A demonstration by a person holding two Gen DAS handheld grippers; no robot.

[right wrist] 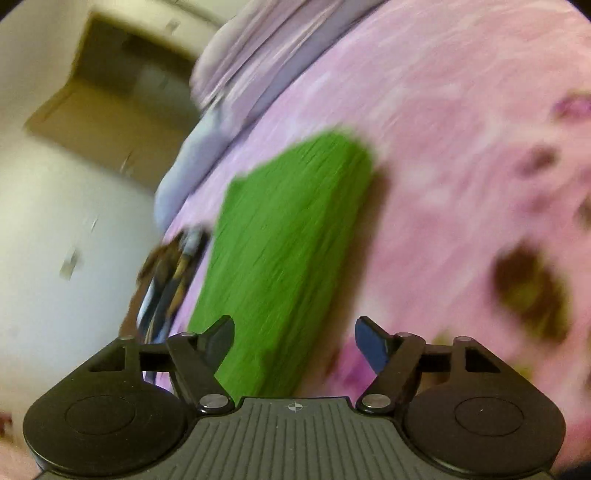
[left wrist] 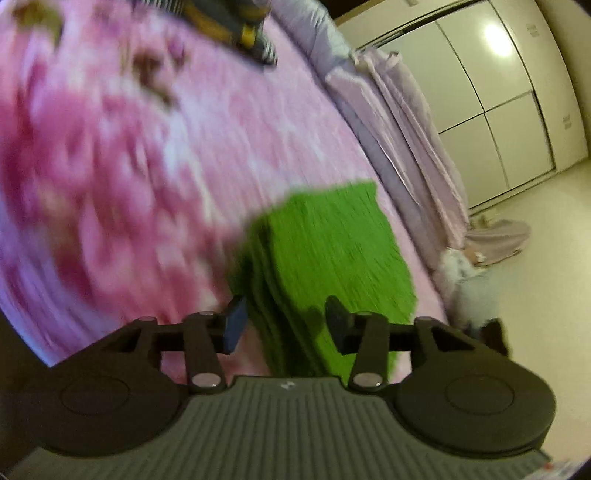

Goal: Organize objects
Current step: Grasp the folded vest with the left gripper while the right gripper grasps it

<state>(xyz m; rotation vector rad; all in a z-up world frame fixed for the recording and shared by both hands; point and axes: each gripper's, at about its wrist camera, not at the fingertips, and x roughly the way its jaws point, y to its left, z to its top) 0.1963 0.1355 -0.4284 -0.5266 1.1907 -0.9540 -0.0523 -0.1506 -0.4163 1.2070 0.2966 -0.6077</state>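
Both views are motion-blurred and strongly tilted. In the left wrist view, the left tool (left wrist: 284, 325) is held rolled over the bed (left wrist: 110, 166), which carries a pink flowered cover; its fingers stand apart with a gap between them and grip nothing. A folded green towel (left wrist: 332, 251) lies flat on the bed near the bed's edge, directly ahead of the fingers; whether they touch it cannot be told. A dark striped item (left wrist: 236, 26) lies on the bed farther away. To the right, lilac bedding (left wrist: 406, 122) hangs over the bed's side, with white wardrobe doors (left wrist: 498, 92) beyond. In the right wrist view, the right tool (right wrist: 295, 339) is likewise spread open and empty, tilted above the bed, with the towel just ahead of its left finger (right wrist: 218, 339).
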